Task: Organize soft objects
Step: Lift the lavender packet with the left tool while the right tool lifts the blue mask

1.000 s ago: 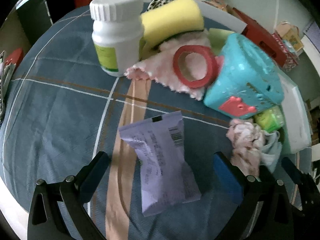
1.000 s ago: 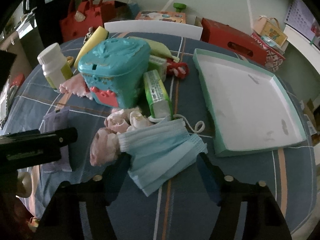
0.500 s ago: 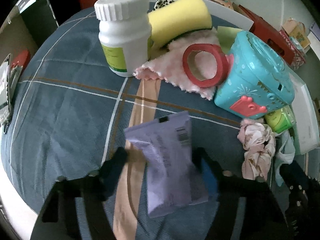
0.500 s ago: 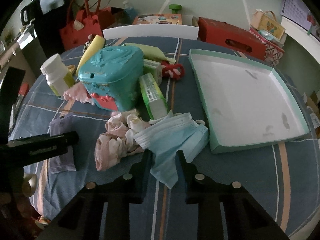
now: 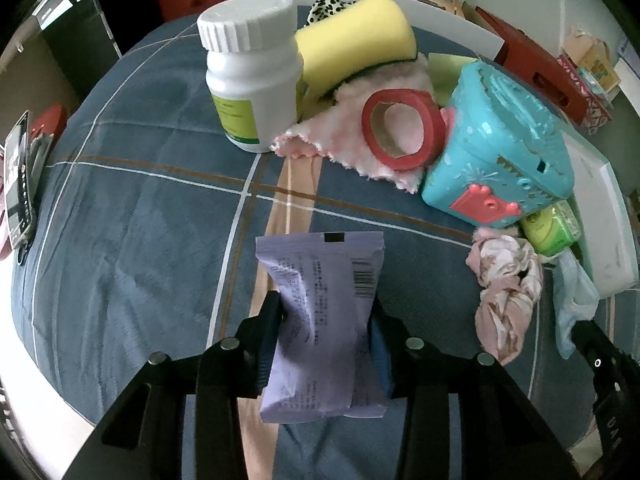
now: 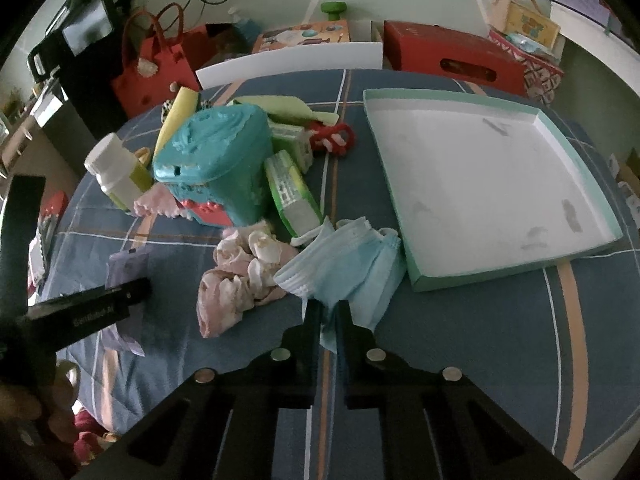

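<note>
Both claws have something soft right now. The left claw [image 5: 326, 328] is squeezed onto the sides of a purple wipes packet [image 5: 322, 320], pinching it at its waist so it dents in between the black fingers. That looks like a sensible hold to me, since a squishy pack would slide out of a loose grip. It sits bottom centre in the left wrist view, and I can't tell whether it's off the blue plaid cloth [image 5: 140, 240] yet.

The right claw [image 6: 328, 320] is nearly closed, clamped on the near edge of a light blue face mask [image 6: 344, 272], low centre in its frame. Grabbing a thin edge makes sense because the mask is flat and floppy. The rest of it drapes forward, just beside the corner of the white tray with the green rim [image 6: 480, 276], which fills the right half of that view. My guess is that's where the soft stuff goes.

A crumpled pink cloth [image 6: 240, 276] lies touching the mask on its left, so it might drag along. The teal toy box [image 6: 216, 168], white pill bottle [image 5: 252, 76], yellow sponge [image 5: 356, 40] and red tape ring [image 5: 404, 130] are bunched up in the upper part of both frames.
</note>
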The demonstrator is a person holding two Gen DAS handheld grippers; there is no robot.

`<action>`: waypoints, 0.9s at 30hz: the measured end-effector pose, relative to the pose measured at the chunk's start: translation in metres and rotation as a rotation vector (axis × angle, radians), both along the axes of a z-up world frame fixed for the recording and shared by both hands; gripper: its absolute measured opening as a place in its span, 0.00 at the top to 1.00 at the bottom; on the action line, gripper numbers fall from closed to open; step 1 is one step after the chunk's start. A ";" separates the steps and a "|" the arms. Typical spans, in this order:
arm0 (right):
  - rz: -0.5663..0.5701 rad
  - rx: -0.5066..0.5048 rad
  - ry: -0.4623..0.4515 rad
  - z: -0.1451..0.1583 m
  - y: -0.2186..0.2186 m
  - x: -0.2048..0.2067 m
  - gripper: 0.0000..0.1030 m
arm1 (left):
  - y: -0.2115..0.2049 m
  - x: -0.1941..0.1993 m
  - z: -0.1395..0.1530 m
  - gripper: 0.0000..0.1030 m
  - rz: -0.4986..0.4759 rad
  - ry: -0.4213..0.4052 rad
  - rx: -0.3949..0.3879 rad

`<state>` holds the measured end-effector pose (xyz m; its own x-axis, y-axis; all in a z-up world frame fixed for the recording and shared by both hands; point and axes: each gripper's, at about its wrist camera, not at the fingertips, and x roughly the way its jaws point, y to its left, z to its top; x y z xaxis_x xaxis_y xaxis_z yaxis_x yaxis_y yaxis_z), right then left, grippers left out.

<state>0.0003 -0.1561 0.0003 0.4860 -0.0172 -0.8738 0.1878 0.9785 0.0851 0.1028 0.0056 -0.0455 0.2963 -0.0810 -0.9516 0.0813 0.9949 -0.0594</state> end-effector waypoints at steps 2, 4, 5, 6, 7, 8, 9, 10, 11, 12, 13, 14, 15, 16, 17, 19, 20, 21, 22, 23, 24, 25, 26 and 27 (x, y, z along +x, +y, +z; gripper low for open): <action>-0.005 0.009 -0.001 0.003 -0.002 -0.001 0.94 | 0.001 -0.001 0.002 0.59 0.002 0.001 0.002; -0.009 0.018 -0.001 0.006 -0.004 -0.001 0.94 | 0.005 -0.003 0.003 0.59 0.008 0.004 -0.003; -0.010 0.020 -0.003 0.008 -0.004 -0.001 0.94 | 0.005 -0.005 0.006 0.59 0.012 0.006 -0.008; -0.011 0.019 -0.009 0.011 -0.005 -0.002 0.94 | 0.005 -0.005 0.008 0.59 0.013 0.005 -0.013; -0.011 0.021 -0.017 0.014 -0.005 -0.004 0.94 | 0.007 -0.006 0.010 0.59 0.014 0.003 -0.017; -0.009 0.026 -0.028 0.017 -0.006 -0.006 0.94 | 0.007 -0.007 0.014 0.59 0.013 -0.002 -0.024; -0.006 0.035 -0.041 0.021 -0.006 -0.008 0.94 | 0.009 -0.009 0.018 0.59 0.013 -0.008 -0.033; -0.006 0.044 -0.049 0.025 -0.007 -0.009 0.94 | 0.011 -0.011 0.024 0.59 0.012 -0.013 -0.043; -0.006 0.050 -0.056 0.027 -0.008 -0.009 0.94 | 0.011 -0.011 0.028 0.59 0.011 -0.018 -0.049; -0.005 0.056 -0.065 0.031 -0.009 -0.010 0.94 | 0.011 -0.014 0.034 0.59 0.009 -0.024 -0.049; -0.006 0.060 -0.076 0.034 -0.010 -0.010 0.94 | 0.010 -0.016 0.040 0.59 0.009 -0.035 -0.042; -0.006 0.065 -0.088 0.038 -0.011 -0.011 0.94 | 0.009 -0.017 0.045 0.59 0.008 -0.042 -0.038; -0.006 0.077 -0.107 0.042 -0.012 -0.013 0.94 | 0.008 -0.019 0.051 0.59 0.007 -0.048 -0.036; -0.008 0.087 -0.119 0.045 -0.014 -0.014 0.94 | 0.008 -0.022 0.057 0.59 0.007 -0.056 -0.034; -0.014 0.101 -0.138 0.050 -0.017 -0.016 0.94 | 0.007 -0.025 0.065 0.59 0.004 -0.067 -0.032; -0.022 0.117 -0.170 0.060 -0.022 -0.020 0.94 | 0.005 -0.029 0.081 0.59 0.001 -0.083 -0.034; -0.022 0.127 -0.191 0.066 -0.025 -0.022 0.94 | 0.004 -0.031 0.092 0.59 -0.002 -0.104 -0.042; -0.022 0.137 -0.217 0.074 -0.028 -0.024 0.94 | 0.001 -0.031 0.099 0.59 -0.006 -0.122 -0.048; -0.024 0.137 -0.241 0.081 -0.031 -0.026 0.94 | -0.001 -0.028 0.106 0.59 -0.009 -0.139 -0.052; -0.029 0.133 -0.262 0.088 -0.033 -0.026 0.94 | -0.002 -0.028 0.113 0.59 -0.011 -0.152 -0.055; -0.033 0.124 -0.278 0.093 -0.036 -0.026 0.94 | -0.004 -0.027 0.115 0.59 -0.011 -0.165 -0.058; -0.036 0.112 -0.280 0.097 -0.039 -0.025 0.94 | -0.005 -0.027 0.117 0.59 -0.011 -0.175 -0.060; -0.034 0.105 -0.276 0.098 -0.040 -0.024 0.94 | -0.006 -0.026 0.119 0.59 -0.009 -0.186 -0.059; -0.028 0.105 -0.266 0.098 -0.041 -0.022 0.94 | -0.007 -0.025 0.120 0.59 -0.008 -0.191 -0.053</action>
<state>-0.0219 -0.1974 0.0980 0.6990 0.0498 -0.7134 0.1720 0.9566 0.2353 0.0781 -0.0009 0.0745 0.4702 -0.1329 -0.8725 0.1038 0.9901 -0.0948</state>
